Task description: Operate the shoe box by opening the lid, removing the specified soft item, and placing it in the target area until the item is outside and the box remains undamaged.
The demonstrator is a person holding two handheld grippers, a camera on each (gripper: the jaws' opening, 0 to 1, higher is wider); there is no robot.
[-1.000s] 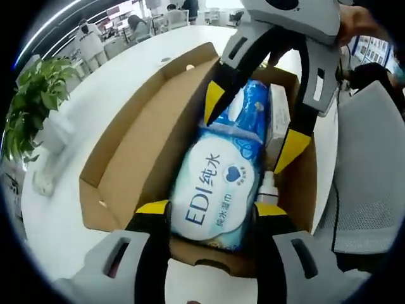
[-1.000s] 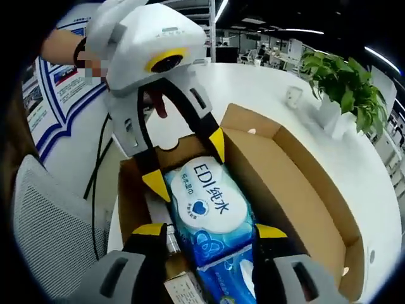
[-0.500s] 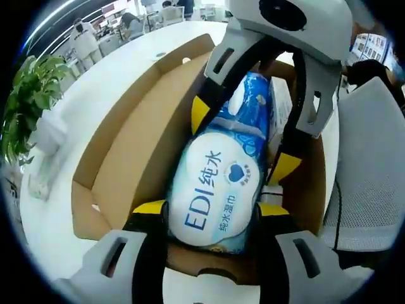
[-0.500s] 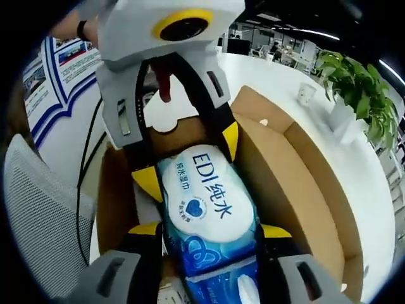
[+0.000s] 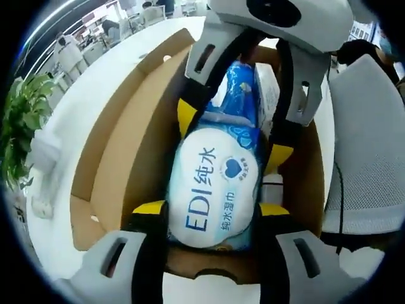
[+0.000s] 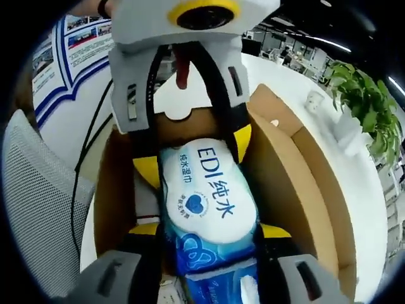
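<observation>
This is an open-plan office. The landmark is a long white bench with a rounded end. Beyond its far end, in the left gripper view, stand rows of desks and office chairs under strip ceiling lights. A leafy potted plant stands on the bench near its edge, with a white cup just beside it. A grey mesh office chair is drawn up beside the bench. Behind that chair, a wall carries blue-bordered posters.

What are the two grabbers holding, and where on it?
A pack of EDI wet wipes. The left gripper clamps its white end, the right gripper its blue end, over the open shoe box.
</observation>
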